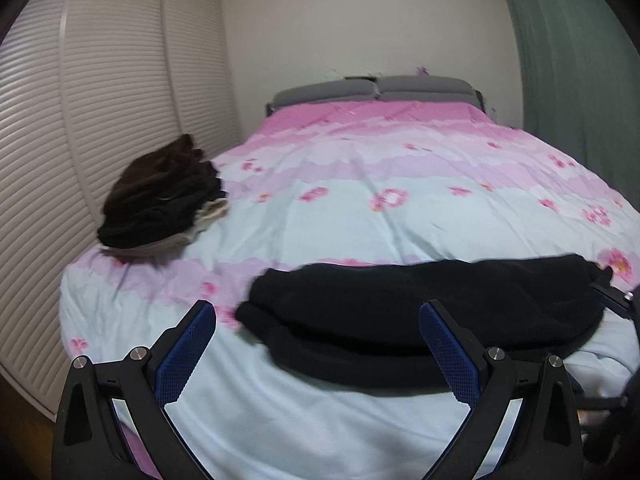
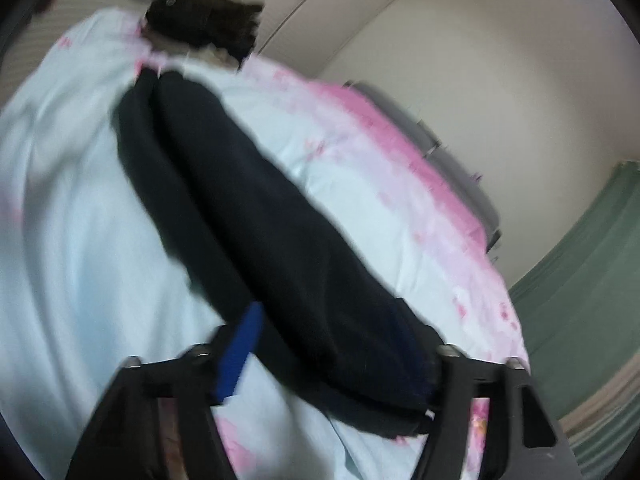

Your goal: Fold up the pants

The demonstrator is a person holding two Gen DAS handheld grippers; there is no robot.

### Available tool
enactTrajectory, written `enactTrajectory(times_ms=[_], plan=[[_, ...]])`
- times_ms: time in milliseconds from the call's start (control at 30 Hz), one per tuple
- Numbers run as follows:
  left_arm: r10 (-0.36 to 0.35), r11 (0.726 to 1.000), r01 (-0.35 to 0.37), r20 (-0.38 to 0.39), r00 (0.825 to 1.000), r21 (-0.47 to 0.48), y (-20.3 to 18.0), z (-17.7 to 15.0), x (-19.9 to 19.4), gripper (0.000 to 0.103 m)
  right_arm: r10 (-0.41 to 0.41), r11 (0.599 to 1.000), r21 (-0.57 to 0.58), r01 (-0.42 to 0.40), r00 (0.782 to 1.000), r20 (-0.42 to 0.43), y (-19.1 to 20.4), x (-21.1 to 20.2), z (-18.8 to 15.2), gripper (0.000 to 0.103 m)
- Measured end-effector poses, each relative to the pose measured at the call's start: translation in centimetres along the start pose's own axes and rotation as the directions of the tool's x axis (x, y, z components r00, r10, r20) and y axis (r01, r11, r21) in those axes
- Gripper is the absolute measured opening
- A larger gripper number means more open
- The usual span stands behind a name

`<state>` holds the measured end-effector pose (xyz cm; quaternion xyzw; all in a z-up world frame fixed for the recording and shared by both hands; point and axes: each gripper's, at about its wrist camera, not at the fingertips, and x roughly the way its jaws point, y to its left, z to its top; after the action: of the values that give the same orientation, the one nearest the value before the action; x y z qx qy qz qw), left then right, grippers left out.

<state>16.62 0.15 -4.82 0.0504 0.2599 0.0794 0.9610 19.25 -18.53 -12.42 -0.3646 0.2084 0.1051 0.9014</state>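
Black pants (image 1: 420,312) lie lengthwise along the near edge of the bed, one leg folded over the other. My left gripper (image 1: 316,312) is open and empty, hovering just before the pants' left end, its blue pads (image 1: 188,352) wide apart. In the right wrist view the pants (image 2: 256,216) run away toward the far corner. My right gripper (image 2: 340,344) is open, its jaws spread either side of the pants' near end; the right finger is partly hidden by the cloth. The right gripper also shows at the left wrist view's right edge (image 1: 616,300).
The bed has a pink and pale blue flowered cover (image 1: 360,208). A stack of dark folded clothes (image 1: 160,200) sits at its left corner. White louvred closet doors (image 1: 100,100) stand to the left, a green curtain (image 1: 580,60) to the right.
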Motion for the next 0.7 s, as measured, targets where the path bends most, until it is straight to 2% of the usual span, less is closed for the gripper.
enactTrajectory(times_ms=[67, 167, 200, 267, 333, 433, 567, 633, 700], plan=[[0.016, 0.999, -0.016, 0.007, 1.000, -0.028, 1.8, -0.2, 0.3, 0.103, 0.009, 0.999, 0.033, -0.010, 0.999, 0.035, 0.5, -1.0, 1.6, 0.069], [0.001, 0.999, -0.002, -0.011, 1.000, -0.049, 4.1, -0.3, 1.5, 0.103, 0.081, 0.988, 0.129, -0.088, 0.995, 0.054, 1.1, -1.0, 4.0, 0.066], [-0.012, 0.999, 0.011, -0.011, 1.000, -0.051, 4.5, -0.4, 1.7, 0.103, 0.123, 0.973, 0.189, -0.132, 0.991, 0.059, 1.2, -1.0, 4.7, 0.062], [-0.046, 0.998, 0.046, -0.004, 0.999, -0.050, 5.0, -0.5, 2.2, 0.103, 0.179, 0.926, 0.326, -0.188, 0.982, 0.057, 1.2, -0.8, 5.7, 0.061], [-0.092, 0.994, 0.091, -0.012, 0.996, -0.052, 5.1, -0.7, 3.0, 0.103, 0.188, 0.883, 0.430, -0.189, 0.981, 0.044, 1.4, -1.0, 5.8, 0.061], [-0.151, 0.987, 0.148, -0.030, 0.988, -0.068, 4.3, -1.1, 4.1, 0.103, 0.162, 0.817, 0.559, -0.140, 0.987, 0.011, 0.9, -0.7, 5.8, 0.061], [-0.192, 0.980, 0.189, -0.043, 0.980, -0.065, 2.1, -1.5, 5.4, 0.103, 0.137, 0.727, 0.679, -0.104, 0.991, 0.005, -0.2, -1.2, 5.4, 0.062], [-0.207, 0.977, 0.203, -0.065, 0.976, -0.065, 1.2, -1.9, 6.4, 0.096, 0.120, 0.691, 0.717, -0.091, 0.993, 0.010, -0.8, -1.8, 5.2, 0.062], [-0.223, 0.973, 0.215, -0.093, 0.970, -0.087, 0.7, -2.4, 7.5, 0.090, 0.102, 0.673, 0.735, -0.083, 0.995, 0.018, -1.1, -2.4, 5.0, 0.062]])
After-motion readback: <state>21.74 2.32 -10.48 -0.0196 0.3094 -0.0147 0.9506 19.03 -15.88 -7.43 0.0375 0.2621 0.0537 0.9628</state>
